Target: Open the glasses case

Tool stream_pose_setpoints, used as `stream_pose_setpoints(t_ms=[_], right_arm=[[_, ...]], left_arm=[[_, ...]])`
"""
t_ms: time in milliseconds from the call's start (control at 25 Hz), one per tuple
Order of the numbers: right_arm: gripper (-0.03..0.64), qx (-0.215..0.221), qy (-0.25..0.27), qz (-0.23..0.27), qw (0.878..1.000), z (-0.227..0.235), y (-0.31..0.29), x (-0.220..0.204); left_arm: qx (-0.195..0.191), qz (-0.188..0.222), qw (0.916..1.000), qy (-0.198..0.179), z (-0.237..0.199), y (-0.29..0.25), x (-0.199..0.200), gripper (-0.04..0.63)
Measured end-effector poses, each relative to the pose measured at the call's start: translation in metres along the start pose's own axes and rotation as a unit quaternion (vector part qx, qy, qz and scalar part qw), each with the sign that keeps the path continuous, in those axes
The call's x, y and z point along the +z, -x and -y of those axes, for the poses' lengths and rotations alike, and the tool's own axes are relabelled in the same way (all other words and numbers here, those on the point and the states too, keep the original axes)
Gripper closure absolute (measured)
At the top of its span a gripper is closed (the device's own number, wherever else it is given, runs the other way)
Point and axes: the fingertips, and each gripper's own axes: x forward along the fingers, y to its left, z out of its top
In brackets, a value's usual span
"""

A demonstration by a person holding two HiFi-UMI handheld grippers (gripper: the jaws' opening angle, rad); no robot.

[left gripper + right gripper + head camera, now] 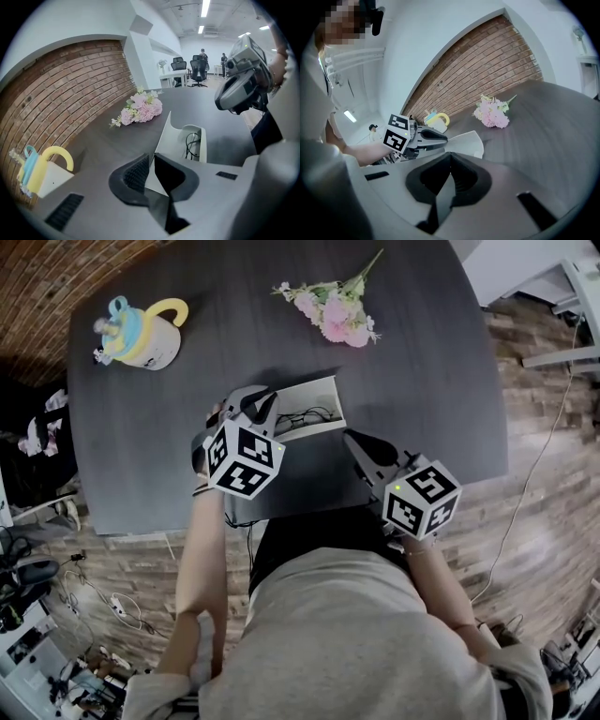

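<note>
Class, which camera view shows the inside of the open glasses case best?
The left gripper view: it looks straight into the glasses case, with thin dark loops inside. The head view shows the inside from above, smaller, one end under the left gripper. The right gripper view shows only a pale panel, not the inside.

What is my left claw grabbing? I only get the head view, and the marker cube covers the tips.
Observer: The left gripper view shows the left claw shut on the thin white lid of the glasses case.
Operator: Is my right claw holding anything?
Observer: No. In the right gripper view the right claw is shut, with nothing between its jaws.
Operator: Is it touching the case?
Observer: No. The left gripper view shows bare table between it and the case.
</note>
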Motion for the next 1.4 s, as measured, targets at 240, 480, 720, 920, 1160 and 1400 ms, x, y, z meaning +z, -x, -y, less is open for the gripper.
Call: stream_pose_setpoints(t_ms=[240,480,720,920,1160,1400], right_arm=[[0.609,0.006,0.001,-0.002,1.000,-0.001,-0.003,0.000],[0.609,0.005,0.007,-0.002,1.000,0.001,-0.002,0.005],[0.609,0.009,0.029,0.008,1.000,-0.005,-0.001,0.017],[0.609,0.012,0.051,0.029,0.998,-0.017,-0.002,0.035],[0.609,0.011,0.084,0.055,0.995,-0.025,0.003,0.061],[0.609,0.022,0.126,0.053,0.990,-0.029,0.003,0.084]], left_arm=[[0.015,-0.008,0.9997,0.015,-0.006,-0.006,0.000,0.546],[0.025,0.006,0.9987,0.044,-0.006,-0.003,0.002,0.541],[0.023,0.048,0.9961,0.070,-0.002,0.012,0.017,0.413],[0.035,0.088,0.9874,0.127,-0.011,0.040,0.030,0.411],[0.046,0.151,0.9631,0.218,-0.019,0.079,0.040,0.458],[0.043,0.225,0.9219,0.313,-0.018,0.107,0.047,0.543]])
